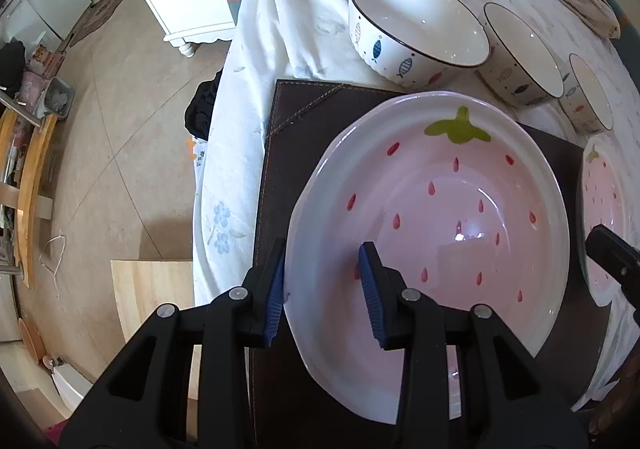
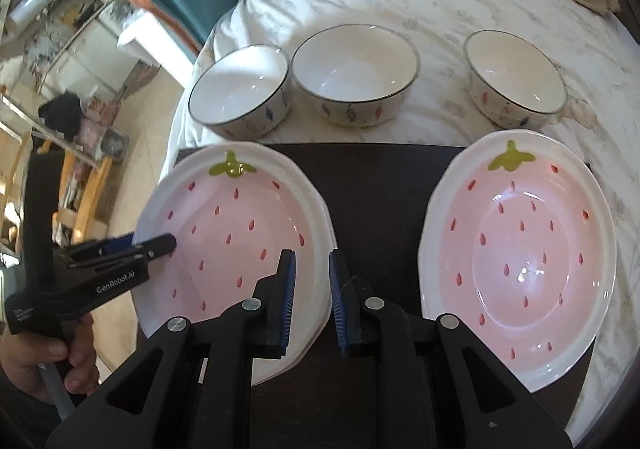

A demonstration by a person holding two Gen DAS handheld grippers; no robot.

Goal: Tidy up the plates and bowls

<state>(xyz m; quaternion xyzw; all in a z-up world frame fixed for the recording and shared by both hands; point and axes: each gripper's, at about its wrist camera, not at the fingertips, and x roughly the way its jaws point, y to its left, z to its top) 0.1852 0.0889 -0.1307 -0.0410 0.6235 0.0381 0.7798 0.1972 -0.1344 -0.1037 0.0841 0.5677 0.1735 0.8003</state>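
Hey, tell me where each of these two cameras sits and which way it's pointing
Left wrist: on the left gripper, looking down along its open fingers straddling the left strawberry plate rim; right gripper's tip shows at right.
Right wrist: on the right gripper, open at that plate's right rim; the person's left hand shows.
Shared: both plates, three fish bowls, dark mat.

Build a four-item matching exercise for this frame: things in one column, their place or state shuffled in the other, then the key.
Things
1. left claw
2. right claw
3. right strawberry plate
4. three fish-pattern bowls

Place or state
A. in a row on the white cloth beyond the dark mat
B. open, straddling the left rim of the left strawberry plate
C. untouched by either claw
D. open, straddling that same plate's right rim

Pairs: 1-B, 2-D, 3-C, 4-A
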